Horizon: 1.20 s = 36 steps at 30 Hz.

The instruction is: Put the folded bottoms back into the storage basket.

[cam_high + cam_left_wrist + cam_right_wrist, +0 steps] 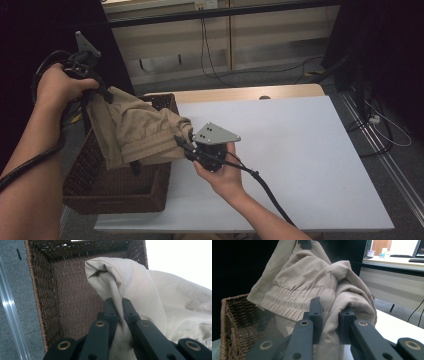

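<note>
A beige garment (135,132) hangs between the two grippers above the near end of a brown wicker basket (80,175), which sits at the nine o'clock edge of the white desk (300,165). The left gripper (102,92) is raised at about ten o'clock in the high view, its jaws clamped on a bunched fold of the cloth; in the left gripper view that fold (117,297) is squeezed tight between the jaws, with the basket floor (75,302) below. The right gripper (187,145) sits lower, near the middle of the desk's left part, and is likewise pinched on the fabric; the right gripper view shows a thick wad of cloth (329,322) between its jaws, beside the elasticated, gathered band (289,302) (likely a waistband or hem). The garment looks light, thin and wholly limp, so it will sag, fold on itself and swing wherever it is not held. It seems unlikely to slip much, being woven and creased, and nothing about it appears fragile. The best holds are probably the gathered band or seamed edges, where layers are thicker, with the two grips set well apart to spread it out.
</note>
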Tool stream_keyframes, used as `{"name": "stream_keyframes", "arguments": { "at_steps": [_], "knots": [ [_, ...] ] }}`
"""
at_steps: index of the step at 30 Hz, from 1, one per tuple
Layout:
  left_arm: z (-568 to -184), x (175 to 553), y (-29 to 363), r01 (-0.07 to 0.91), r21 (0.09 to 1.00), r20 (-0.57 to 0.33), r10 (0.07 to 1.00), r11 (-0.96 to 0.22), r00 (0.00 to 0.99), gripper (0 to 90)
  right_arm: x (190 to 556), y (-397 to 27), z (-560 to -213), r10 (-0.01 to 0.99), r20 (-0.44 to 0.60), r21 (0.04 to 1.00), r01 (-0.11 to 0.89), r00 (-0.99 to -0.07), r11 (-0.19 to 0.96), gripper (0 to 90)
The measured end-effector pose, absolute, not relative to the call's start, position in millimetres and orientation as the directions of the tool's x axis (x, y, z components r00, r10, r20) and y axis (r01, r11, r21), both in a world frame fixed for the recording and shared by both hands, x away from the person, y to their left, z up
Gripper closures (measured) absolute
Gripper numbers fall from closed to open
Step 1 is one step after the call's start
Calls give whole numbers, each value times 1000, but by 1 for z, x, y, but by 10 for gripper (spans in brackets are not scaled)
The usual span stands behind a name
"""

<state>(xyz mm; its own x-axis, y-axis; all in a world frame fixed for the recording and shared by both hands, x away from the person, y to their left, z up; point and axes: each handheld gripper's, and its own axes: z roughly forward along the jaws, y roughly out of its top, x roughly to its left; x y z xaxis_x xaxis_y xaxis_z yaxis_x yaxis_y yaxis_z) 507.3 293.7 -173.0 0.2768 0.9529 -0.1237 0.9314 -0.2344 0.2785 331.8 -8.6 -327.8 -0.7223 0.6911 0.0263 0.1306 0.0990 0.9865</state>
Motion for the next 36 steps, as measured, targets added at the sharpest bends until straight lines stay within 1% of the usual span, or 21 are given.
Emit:
{"name": "stream_keyframes", "arguments": {
  "at_steps": [14, 24, 31, 36],
  "knots": [
    [-179, 509, 310, 944, 250, -115, 961, -216, 251, 855, 333, 7, -332, 672, 31, 986, 131, -740, 99, 777],
    [-177, 513, 311, 948, 220, -80, 965, -229, 251, 855, 337, 14, -334, 663, 29, 986, 129, -748, 103, 777],
    [-179, 516, 318, 953, 216, -89, 968, -212, 236, 855, 339, 18, -333, 657, 26, 986, 127, -753, 107, 776],
    [-179, 517, 320, 953, 219, -78, 969, -211, 233, 855, 340, 22, -334, 651, 22, 986, 125, -759, 112, 773]
  ]
}}
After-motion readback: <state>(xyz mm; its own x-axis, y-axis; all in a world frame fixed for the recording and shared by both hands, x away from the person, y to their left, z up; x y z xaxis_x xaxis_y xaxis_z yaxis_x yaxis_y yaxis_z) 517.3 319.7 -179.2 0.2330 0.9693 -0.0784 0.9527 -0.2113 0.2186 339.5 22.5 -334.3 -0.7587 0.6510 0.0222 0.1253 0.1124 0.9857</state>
